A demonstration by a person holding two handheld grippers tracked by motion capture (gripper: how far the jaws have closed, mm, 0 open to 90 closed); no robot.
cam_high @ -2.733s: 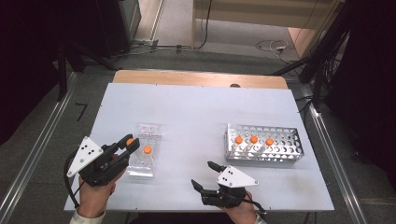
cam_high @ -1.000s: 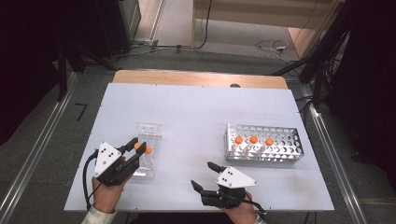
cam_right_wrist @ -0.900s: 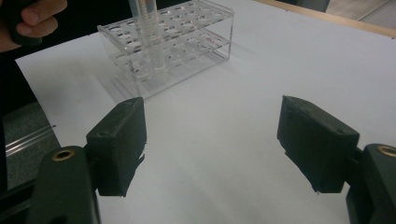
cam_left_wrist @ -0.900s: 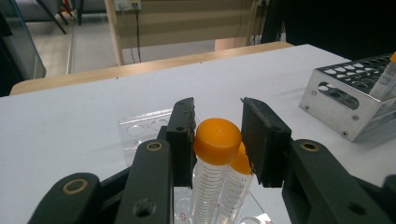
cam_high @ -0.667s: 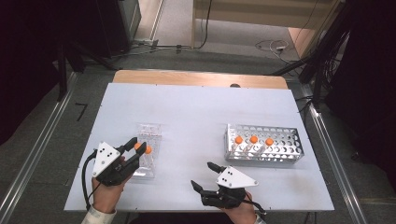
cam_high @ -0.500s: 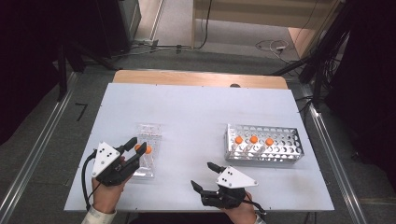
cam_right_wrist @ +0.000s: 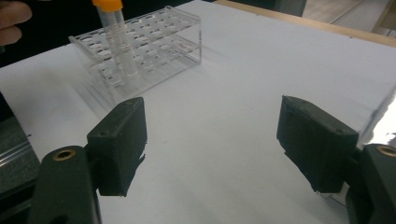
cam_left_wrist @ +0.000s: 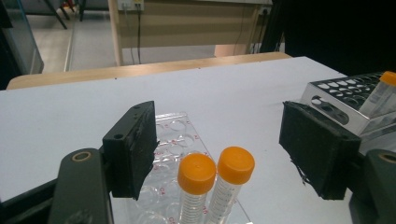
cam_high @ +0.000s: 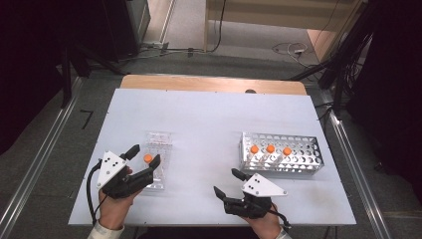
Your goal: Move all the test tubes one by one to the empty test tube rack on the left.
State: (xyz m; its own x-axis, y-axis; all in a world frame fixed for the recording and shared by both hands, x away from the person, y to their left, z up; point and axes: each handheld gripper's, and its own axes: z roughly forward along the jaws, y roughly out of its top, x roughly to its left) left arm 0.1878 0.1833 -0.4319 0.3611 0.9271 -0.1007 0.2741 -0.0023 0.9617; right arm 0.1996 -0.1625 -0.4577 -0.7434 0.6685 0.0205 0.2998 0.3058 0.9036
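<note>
Tubes at the clear rack, jaws spread

White tabletop (cam_high: 209,119) fills the middle of the high view, with a wooden strip (cam_high: 214,83) along its far edge, grey floor around it and cables trailing near dark equipment at the back. The left gripper (cam_high: 144,155) has just been opening its jaws; they stand spread on either side of two orange-capped tubes (cam_left_wrist: 215,169), upright in the clear rack (cam_high: 155,159), pads not touching them. The right gripper (cam_high: 226,183) hovers over bare table, jaws wide apart and empty. A metal rack (cam_high: 281,155) to the right holds three more capped tubes.
</note>
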